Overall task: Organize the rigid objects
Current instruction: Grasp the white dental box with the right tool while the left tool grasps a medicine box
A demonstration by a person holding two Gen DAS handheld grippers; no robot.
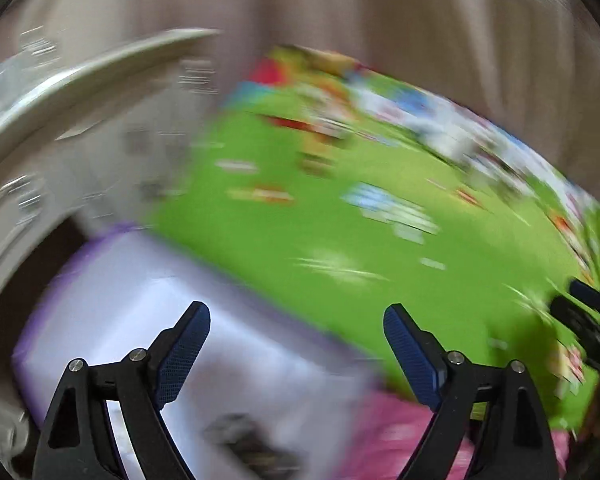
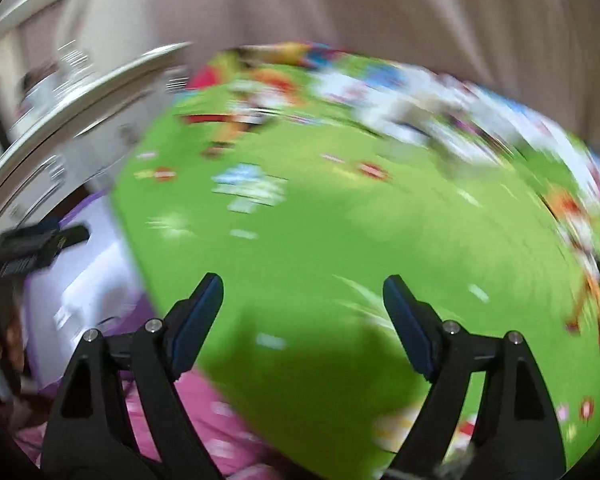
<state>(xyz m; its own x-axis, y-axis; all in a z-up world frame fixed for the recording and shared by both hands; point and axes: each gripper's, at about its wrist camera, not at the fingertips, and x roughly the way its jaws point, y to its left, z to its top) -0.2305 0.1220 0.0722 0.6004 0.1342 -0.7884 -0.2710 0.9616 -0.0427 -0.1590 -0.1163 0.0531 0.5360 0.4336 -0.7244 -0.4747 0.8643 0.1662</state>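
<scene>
Though both wrist views are smeared by motion blur, the left gripper (image 1: 296, 320) clearly has its blue-padded fingers (image 1: 182, 354) spread wide with nothing between them, and the right gripper (image 2: 303, 294) is spread and empty in the same way. A bright green play mat (image 1: 340, 220) printed with small cartoon figures carries most of the scene. Beside the mat's left edge lies a white box with purple borders (image 1: 148, 312) — the left gripper hangs over its near corner, apart from it. A pink patterned fabric (image 1: 384, 432) shows at the mat's near edge, next to the box. In the right wrist view the right gripper hovers above the middle of the green mat (image 2: 340, 240), with the white-and-purple box (image 2: 88, 276) off to its left; what the box holds cannot be told. Beige curtain folds (image 1: 380, 12) hang behind the mat's far edge.
</scene>
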